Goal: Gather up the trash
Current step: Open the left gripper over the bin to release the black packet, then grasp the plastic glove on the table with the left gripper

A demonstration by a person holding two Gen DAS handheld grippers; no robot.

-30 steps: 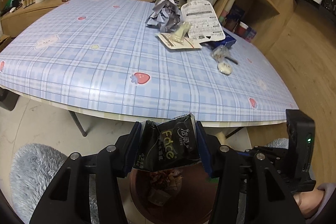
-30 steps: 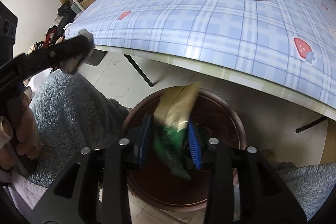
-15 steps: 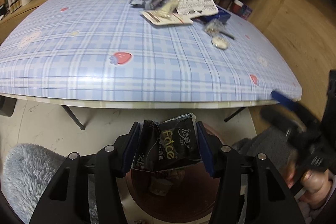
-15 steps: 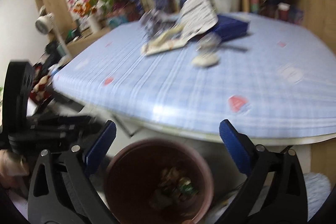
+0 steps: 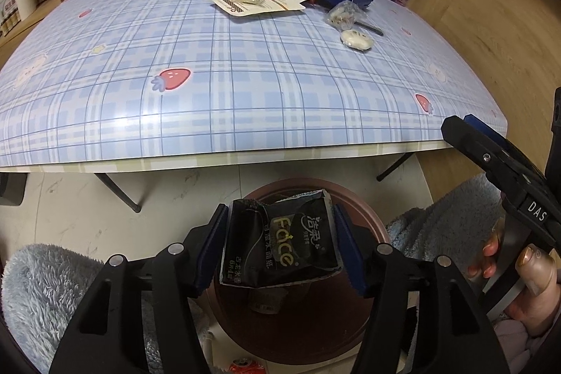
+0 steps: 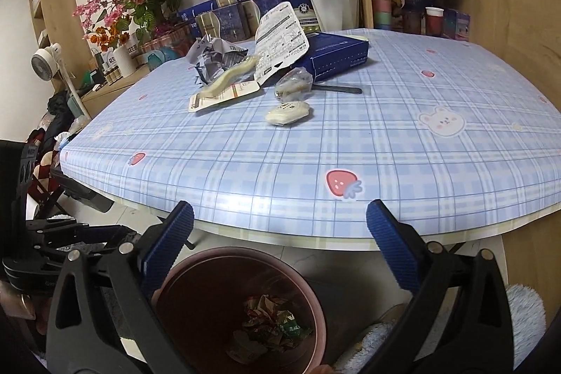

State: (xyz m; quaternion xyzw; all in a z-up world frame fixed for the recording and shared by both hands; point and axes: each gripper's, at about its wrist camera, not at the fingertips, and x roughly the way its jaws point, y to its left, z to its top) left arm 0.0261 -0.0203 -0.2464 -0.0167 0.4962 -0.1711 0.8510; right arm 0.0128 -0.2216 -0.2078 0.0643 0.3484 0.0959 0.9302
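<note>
The left gripper [image 5: 280,246], jaws opening, holds a crinkly black packet [image 5: 280,244] (long axis at 12 o'clock) over the round brown bin [image 5: 371,226]. Right gripper [image 6: 280,233] gapes wide, empty.

Trash on the counter and over the bin

A crumpled black tissue packet [image 5: 280,246] sits upright between the left tongs [image 5: 280,247], which are opening, above the brown bin [image 6: 242,311] — wrappers already lie at its bottom. On the counter [image 6: 385,142] remain crumpled grey paper [image 6: 210,56], a printed white sheet [image 6: 280,37], a flat cream packet [image 6: 224,90], a clear wad [image 6: 292,83] and a small white packet [image 6: 287,113].
</note>
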